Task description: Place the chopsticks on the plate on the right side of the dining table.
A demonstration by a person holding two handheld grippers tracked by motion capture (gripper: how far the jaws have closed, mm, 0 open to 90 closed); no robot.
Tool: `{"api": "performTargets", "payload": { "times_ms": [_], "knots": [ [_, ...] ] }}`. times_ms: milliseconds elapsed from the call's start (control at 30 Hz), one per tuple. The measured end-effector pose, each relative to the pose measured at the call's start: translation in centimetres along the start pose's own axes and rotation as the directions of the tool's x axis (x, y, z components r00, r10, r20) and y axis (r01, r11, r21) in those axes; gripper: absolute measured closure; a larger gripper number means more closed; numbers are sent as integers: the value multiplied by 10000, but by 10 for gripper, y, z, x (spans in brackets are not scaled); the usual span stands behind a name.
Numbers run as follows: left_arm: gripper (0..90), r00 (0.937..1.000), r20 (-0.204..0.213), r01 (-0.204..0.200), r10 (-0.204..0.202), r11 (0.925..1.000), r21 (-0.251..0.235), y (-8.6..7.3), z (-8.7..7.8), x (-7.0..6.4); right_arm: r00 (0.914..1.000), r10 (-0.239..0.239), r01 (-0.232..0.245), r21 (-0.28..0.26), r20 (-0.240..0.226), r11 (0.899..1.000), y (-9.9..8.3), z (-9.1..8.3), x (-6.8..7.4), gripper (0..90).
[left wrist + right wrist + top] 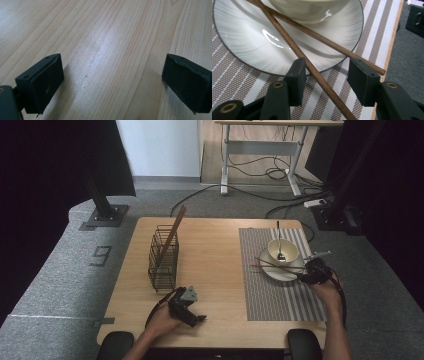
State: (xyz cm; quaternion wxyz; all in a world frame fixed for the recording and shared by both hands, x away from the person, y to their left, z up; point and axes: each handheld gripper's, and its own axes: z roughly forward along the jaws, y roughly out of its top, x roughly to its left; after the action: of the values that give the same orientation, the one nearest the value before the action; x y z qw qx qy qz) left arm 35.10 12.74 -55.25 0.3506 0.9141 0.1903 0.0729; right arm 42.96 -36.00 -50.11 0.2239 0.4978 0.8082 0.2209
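At the far left of the tabletop stood a dark wire basket, upright, with one long brown chopstick leaning out of its top toward the back. In front of it, near the person's edge, the left hand-held gripper lay low over bare wood, well apart from the basket. From its own camera the jaws stood wide apart with nothing between them, only pale wood grain beneath.

Moving right, a striped grey placemat covered the right part of the tabletop. On it sat a white plate carrying a cream bowl, and a metal spoon stood in the bowl with its handle pointing away from the person. Two brown chopsticks lay crossed on the plate's near rim, their ends running out over the placemat.

At the right edge, the right hand-held gripper sat just beside the plate. Seen along its jaws, they were partly open, straddling one chopstick that ran between them and brushed the left pad; I could not tell whether it was pinched. The second chopstick crossed above it, its tip ending just past the right pad, near the placemat's edge.
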Motion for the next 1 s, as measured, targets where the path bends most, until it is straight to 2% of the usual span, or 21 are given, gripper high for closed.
{"api": "performTargets", "payload": {
  "times_ms": [300,533,767,867,1000],
  "knots": [
    [34,10000,2,-1,1,10000,0,0,0,0,9978,256,-261,76,614,9996,-1,3,-6,450],
    [34,10000,8,5,-5,10000,7,0,0,0,9935,511,-500,-134,1013,9987,-2,4,-10,439],
    [35,10000,8,3,-3,10000,4,0,0,0,9896,760,-736,-235,1221,9970,-3,7,-14,433],
    [39,10000,11,-10,11,10000,-24,0,0,0,9896,838,-805,-327,1171,9962,-4,7,-15,429],
    [40,10000,5,-27,27,10000,-32,0,0,0,9902,998,-928,-734,974,9930,-7,-1,-14,381]
  ]
}}
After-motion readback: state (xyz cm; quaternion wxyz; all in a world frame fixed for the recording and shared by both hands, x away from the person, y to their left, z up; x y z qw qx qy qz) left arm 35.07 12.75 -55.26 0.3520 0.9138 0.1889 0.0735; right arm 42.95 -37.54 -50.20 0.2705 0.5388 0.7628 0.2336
